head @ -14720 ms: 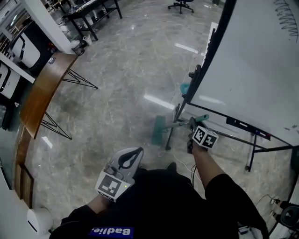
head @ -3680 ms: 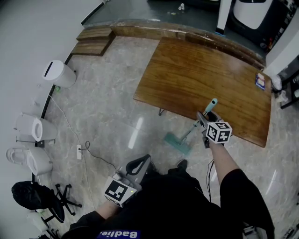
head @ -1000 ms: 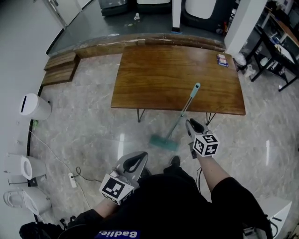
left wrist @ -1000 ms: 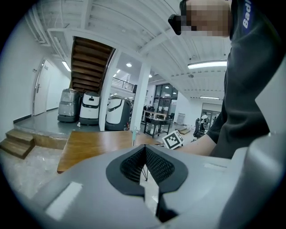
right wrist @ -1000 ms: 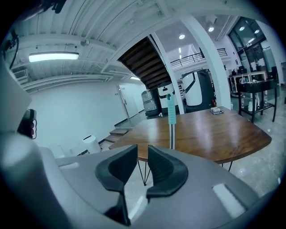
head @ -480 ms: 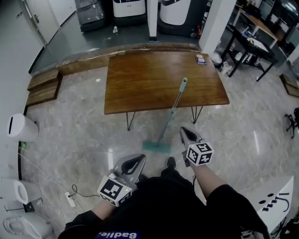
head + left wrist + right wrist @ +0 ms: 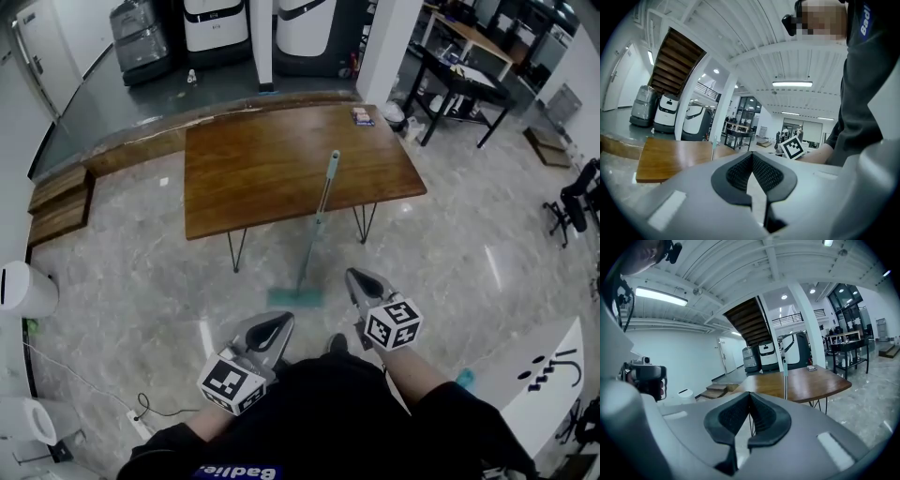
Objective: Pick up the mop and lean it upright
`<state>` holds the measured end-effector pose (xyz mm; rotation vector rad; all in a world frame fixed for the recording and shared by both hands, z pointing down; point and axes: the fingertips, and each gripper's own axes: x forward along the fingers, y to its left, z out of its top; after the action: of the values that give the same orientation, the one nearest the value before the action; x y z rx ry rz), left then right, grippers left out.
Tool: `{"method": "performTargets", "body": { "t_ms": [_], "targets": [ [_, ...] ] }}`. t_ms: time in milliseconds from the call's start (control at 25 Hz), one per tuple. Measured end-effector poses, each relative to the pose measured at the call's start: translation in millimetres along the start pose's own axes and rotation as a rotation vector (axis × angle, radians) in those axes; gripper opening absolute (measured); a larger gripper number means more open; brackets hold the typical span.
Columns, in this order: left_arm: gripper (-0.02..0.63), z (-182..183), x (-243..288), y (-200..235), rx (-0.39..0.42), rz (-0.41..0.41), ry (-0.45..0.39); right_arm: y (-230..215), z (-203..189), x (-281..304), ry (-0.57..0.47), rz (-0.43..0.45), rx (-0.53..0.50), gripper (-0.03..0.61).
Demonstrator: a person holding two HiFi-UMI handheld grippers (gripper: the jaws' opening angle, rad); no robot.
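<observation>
The mop stands upright by itself, its thin handle leaning on the front edge of the wooden table and its teal head flat on the floor. My right gripper is shut and empty, drawn back to the right of the mop head. In the right gripper view the handle rises beyond the gripper. My left gripper is shut too, holding nothing, just below the mop head. The left gripper view shows the gripper, the handle and the table.
Wooden steps and a white bin sit at the left. Large machines line the back wall beside a white pillar. Black desks stand back right, an office chair at the right, a whiteboard lower right.
The right gripper has pulled back from the mop handle toward the person, leaving the mop leaning on the table. The head view has swung, so the table now sits more to the left.
</observation>
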<state>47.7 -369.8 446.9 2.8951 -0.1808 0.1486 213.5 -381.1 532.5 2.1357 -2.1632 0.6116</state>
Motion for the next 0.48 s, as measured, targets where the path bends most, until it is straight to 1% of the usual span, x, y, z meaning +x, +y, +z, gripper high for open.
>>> {"method": "performTargets", "body": {
  "t_ms": [200,320,480],
  "targets": [
    [0.018,-2.4,7.4,-15.5,0.014,-0.005,0.001,6.2,5.5,-18.6,-0.023,0.036,-0.002,0.002],
    [0.018,-2.1,16.7,-30.9,0.027,0.008,0.009,3.5,6.8,-33.3,-0.032,0.066,-0.002,0.002],
    [0.018,-0.6,28.2,-57.7,0.024,0.030,0.018,-1.1,4.6,-55.4,-0.025,0.106,-0.013,0.002]
  ]
}}
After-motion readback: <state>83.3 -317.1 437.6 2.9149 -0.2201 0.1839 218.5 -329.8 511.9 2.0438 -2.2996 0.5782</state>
